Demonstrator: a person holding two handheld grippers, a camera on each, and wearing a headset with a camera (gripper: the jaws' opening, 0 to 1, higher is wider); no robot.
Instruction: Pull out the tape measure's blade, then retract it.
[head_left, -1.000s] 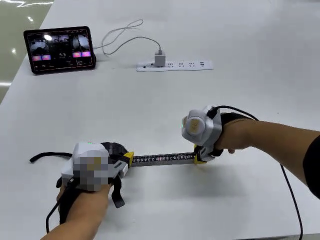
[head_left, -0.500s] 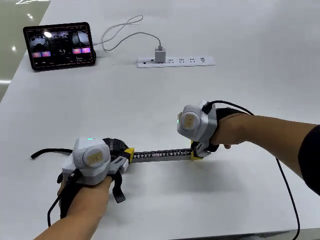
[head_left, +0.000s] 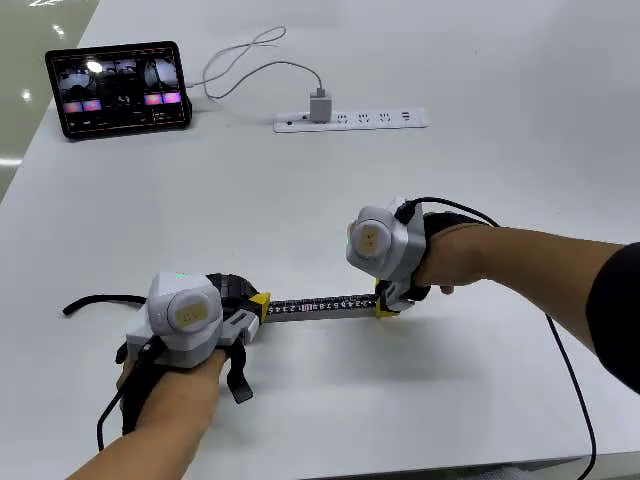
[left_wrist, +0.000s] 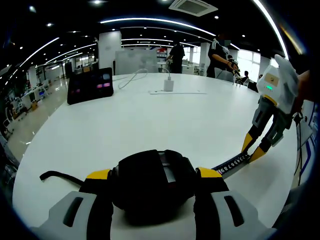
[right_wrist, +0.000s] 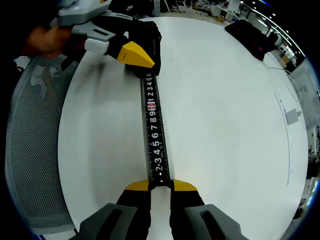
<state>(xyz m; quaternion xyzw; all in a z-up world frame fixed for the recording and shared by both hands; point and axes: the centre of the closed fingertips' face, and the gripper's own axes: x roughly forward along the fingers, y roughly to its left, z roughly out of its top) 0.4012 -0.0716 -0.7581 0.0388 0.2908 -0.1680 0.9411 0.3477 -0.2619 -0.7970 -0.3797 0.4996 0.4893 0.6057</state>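
Left gripper, lower left in the head view, clamps the tape measure's case; right gripper, centre, pinches the tip of the blade, drawn partway along the surface; retraction apparently remains.

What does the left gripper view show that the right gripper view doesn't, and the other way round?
Left gripper view: the tape measure case close up between its own jaws, the right gripper seen from outside, ceiling lights, and people standing beyond the table.
Right gripper view: the blade with its end pinched between its own jaws and its printed numbers readable, the left gripper seen from outside, and a mesh chair.
Both: the blade stretched over the white table from case to right gripper.
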